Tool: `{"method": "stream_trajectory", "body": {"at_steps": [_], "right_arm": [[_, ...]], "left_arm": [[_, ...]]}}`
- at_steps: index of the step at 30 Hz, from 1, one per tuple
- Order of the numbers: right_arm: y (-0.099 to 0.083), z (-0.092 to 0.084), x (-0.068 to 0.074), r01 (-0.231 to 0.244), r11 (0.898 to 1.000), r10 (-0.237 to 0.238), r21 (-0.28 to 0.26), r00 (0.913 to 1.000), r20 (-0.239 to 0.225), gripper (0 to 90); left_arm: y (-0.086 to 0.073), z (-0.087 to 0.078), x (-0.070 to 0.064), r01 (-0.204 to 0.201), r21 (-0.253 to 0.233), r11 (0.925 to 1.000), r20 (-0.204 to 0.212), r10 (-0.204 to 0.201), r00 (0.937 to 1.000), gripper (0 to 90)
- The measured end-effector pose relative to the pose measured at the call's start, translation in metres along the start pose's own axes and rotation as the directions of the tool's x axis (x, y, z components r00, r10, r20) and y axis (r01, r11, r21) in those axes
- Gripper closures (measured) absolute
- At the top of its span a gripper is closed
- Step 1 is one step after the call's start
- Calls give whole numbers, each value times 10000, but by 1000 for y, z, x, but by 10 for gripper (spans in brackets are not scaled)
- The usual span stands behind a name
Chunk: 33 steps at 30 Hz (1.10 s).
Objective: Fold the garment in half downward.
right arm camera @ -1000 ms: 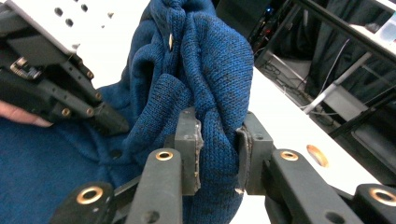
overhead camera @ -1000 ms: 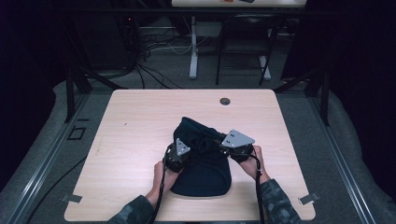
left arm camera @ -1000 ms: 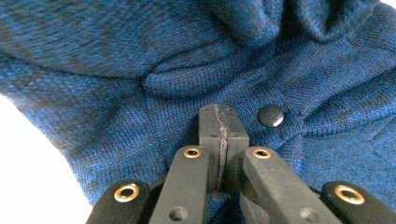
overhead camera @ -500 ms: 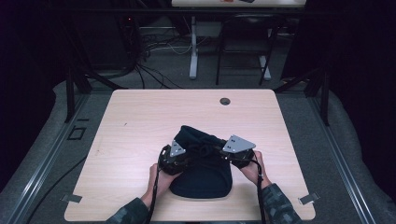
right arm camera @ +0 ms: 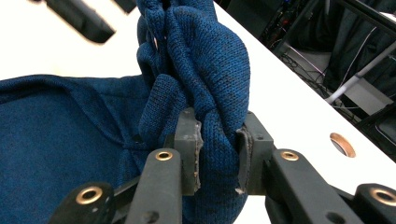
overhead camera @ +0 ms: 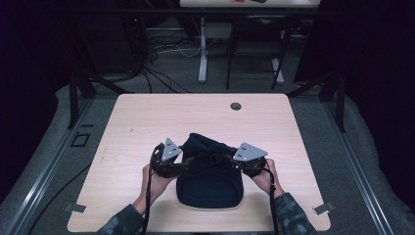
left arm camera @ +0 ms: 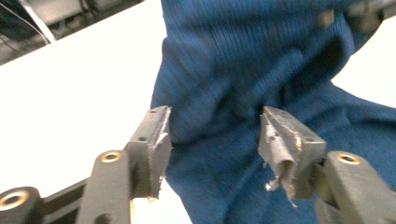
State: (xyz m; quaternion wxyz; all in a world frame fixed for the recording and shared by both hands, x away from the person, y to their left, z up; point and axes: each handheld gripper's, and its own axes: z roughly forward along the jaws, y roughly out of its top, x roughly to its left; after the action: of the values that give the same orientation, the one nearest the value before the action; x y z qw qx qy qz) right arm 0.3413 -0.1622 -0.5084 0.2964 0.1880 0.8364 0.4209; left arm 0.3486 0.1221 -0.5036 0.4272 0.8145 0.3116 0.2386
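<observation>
On the pale wooden table (overhead camera: 147, 122), I'm pinching the blue knit sweater (right arm camera: 205, 70) in my right gripper (right arm camera: 218, 154), left gripper (left arm camera: 212, 140) gaping beside it, risking slippage.

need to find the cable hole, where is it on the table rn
In the high view the cable hole sits near the table's far edge, slightly right of centre, beyond the blue knit garment.

Dark blue knit sweater (right arm camera: 205, 60) — pale wood table (overhead camera: 147, 117) — black tongs (right arm camera: 217, 149)
</observation>
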Motion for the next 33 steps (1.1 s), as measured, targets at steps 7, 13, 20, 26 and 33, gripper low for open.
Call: {"method": "stream_trajectory", "body": {"at_steps": [7,13,20,26,33], "right_arm": [[1,0,1,73,10000,-72,42,10000,-40,727],[0,1,0,77,9999,-74,147,9999,-152,727],[-2,0,-1,-129,9995,127,296,9999,64,726],[-3,-1,0,-289,9987,290,418,9996,-11,718],[-5,-3,8,-219,9964,238,817,9995,-217,713]], "left_arm": [[19,11,21,-532,-77,9986,850,537,9949,248],[20,26,18,-924,137,9956,1857,883,9786,324],[15,22,12,-1134,-250,9932,1854,1160,9758,606],[7,17,2,-1522,-94,9883,1798,1514,9720,750],[-2,12,-6,-1670,11,9860,1918,1637,9677,771]]}}
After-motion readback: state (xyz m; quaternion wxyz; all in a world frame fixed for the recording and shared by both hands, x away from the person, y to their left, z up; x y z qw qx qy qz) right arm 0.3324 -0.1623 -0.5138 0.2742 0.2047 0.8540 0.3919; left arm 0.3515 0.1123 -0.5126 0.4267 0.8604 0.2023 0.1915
